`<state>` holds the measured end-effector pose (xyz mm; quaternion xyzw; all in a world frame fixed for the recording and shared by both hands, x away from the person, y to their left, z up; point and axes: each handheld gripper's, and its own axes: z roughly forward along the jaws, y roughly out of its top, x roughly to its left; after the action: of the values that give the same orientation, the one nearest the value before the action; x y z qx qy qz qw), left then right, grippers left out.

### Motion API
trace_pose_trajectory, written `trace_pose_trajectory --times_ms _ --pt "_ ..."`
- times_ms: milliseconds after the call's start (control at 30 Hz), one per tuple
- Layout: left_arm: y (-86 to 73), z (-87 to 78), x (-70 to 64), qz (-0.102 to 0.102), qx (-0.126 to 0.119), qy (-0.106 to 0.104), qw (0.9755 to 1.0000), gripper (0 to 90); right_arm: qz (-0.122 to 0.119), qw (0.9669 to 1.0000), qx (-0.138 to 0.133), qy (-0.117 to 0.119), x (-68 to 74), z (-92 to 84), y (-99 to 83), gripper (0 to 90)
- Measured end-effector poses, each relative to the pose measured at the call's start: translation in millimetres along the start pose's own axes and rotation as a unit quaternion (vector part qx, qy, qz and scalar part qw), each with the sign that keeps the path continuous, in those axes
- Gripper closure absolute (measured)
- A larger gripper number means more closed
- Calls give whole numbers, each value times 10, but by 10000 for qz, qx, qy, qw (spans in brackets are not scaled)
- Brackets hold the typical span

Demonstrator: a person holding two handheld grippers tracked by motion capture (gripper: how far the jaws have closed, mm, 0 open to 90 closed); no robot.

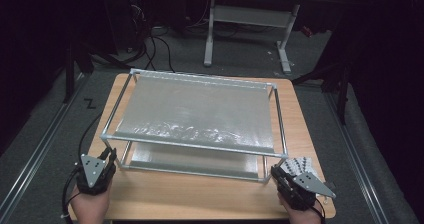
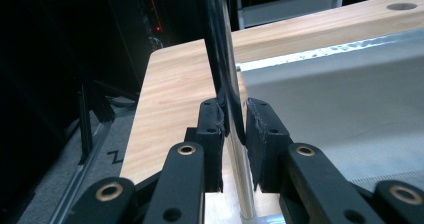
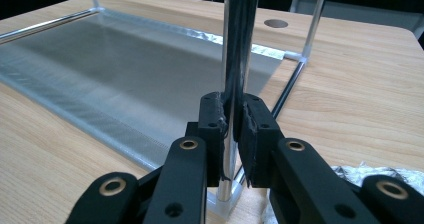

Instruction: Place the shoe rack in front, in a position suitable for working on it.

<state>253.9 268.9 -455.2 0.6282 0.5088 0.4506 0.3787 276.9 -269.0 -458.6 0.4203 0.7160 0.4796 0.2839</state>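
Note:
A metal tube rack point(image 1: 192, 145) with two grey mesh shelves stands on the wooden table point(image 1: 200, 194). The upper shelf point(image 1: 195, 114) sags a little; the lower shelf point(image 1: 195, 159) lies just above the tabletop. My left gripper point(image 1: 111, 154) is at the rack's near-left corner post point(image 1: 106, 140). In the left gripper view, that gripper point(image 2: 234, 126) is shut on the upright post point(image 2: 220, 44). My right gripper point(image 1: 276, 171) is at the near-right corner post point(image 1: 281, 160). In the right gripper view, that gripper point(image 3: 232, 121) is clamped shut on the post point(image 3: 239, 44).
Silvery crinkled packets point(image 1: 302, 165) lie fanned out on the table beside my right gripper and appear as foil packets point(image 3: 380, 174) in the right gripper view. A round hole point(image 3: 275, 23) sits in the tabletop. Beyond the table stand another desk's legs point(image 1: 209, 34) and floor cables point(image 1: 150, 49).

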Motion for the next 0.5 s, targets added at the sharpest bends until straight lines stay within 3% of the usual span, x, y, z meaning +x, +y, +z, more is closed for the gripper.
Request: trace_pose_trajectory --times_ms 267,333,500 --pt "-67 -68 31 -26 -126 -58 9999 773 -91 10000 1 10 26 2 -3 807" --pt "-71 -74 34 -10 -179 -89 9998 737 -102 9999 6 -3 24 5 -2 803" --pt "-98 -45 38 158 -203 -244 9994 623 -124 9998 169 -45 51 32 -38 681"
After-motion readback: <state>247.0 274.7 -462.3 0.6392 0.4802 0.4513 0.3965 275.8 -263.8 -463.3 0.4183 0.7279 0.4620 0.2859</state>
